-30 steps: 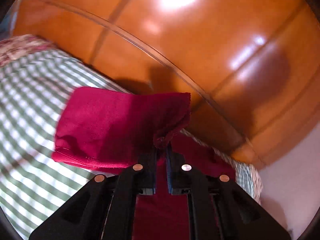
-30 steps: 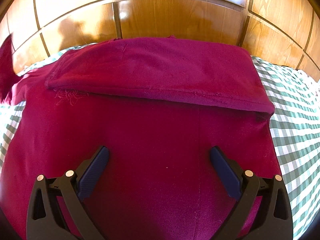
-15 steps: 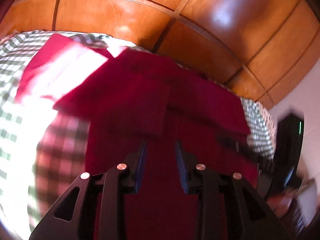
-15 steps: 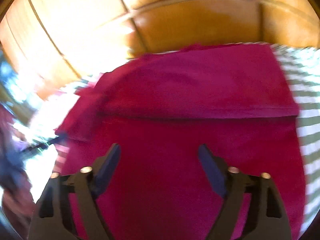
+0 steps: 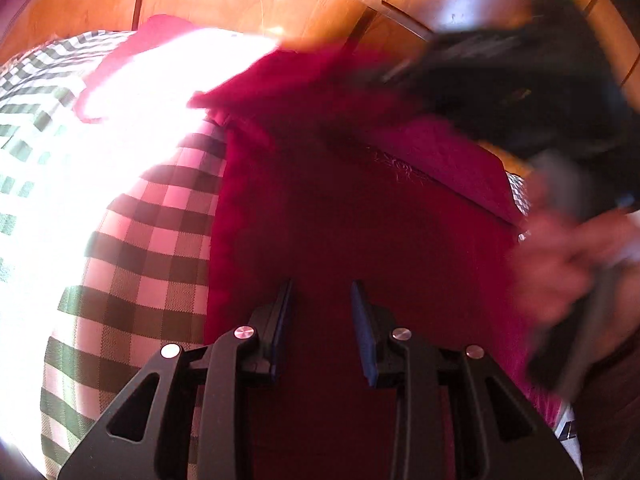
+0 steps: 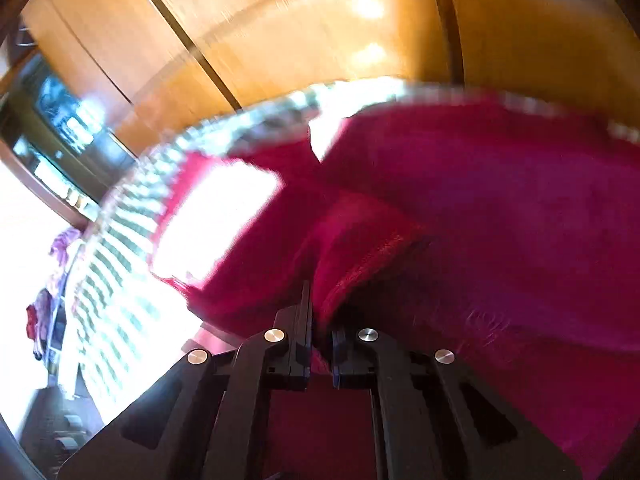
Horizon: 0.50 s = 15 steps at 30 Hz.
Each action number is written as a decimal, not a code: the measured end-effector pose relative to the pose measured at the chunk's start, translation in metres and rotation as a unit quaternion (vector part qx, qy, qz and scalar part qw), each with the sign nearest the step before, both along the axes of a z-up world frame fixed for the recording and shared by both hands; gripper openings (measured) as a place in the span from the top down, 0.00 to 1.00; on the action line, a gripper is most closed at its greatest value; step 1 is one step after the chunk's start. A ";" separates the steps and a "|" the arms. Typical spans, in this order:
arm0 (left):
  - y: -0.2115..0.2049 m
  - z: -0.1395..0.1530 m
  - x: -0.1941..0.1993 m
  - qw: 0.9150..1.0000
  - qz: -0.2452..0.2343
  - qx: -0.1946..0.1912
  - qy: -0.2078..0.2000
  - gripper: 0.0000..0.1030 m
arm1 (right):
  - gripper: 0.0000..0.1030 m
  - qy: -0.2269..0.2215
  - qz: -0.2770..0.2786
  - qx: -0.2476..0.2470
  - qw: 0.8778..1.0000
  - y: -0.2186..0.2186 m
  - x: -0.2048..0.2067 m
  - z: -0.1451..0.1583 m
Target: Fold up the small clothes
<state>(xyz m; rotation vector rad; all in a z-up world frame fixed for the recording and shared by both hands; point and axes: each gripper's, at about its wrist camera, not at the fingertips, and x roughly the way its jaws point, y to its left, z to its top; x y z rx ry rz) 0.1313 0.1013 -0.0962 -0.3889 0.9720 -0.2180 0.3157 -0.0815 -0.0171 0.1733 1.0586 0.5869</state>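
Soft, matt crimson knit cloth in the garment (image 5: 360, 232), with a stitched hem. Woven green-and-white checked cotton on the bed cover (image 5: 152, 240), matt, washed out by glare. Glossy varnished wood on the headboard panels (image 5: 248, 4), smooth and reflective. Matt black plastic, bright metal rivets and blue pads on the left hand-held gripper (image 5: 322, 320).

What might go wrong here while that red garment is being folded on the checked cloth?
The right gripper pinches only a thin hem of the red garment, so it may slip free mid-fold. The left gripper hangs open above the fabric, holding nothing down, so the folds already made could drag along. The right hand crosses close beside the left gripper; they might bump.
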 end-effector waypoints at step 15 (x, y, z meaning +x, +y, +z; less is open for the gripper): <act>-0.012 0.000 -0.003 1.000 0.002 0.022 0.001 0.72 | 0.94 -0.049 -0.199 -0.071 0.976 -0.223 0.008 0.031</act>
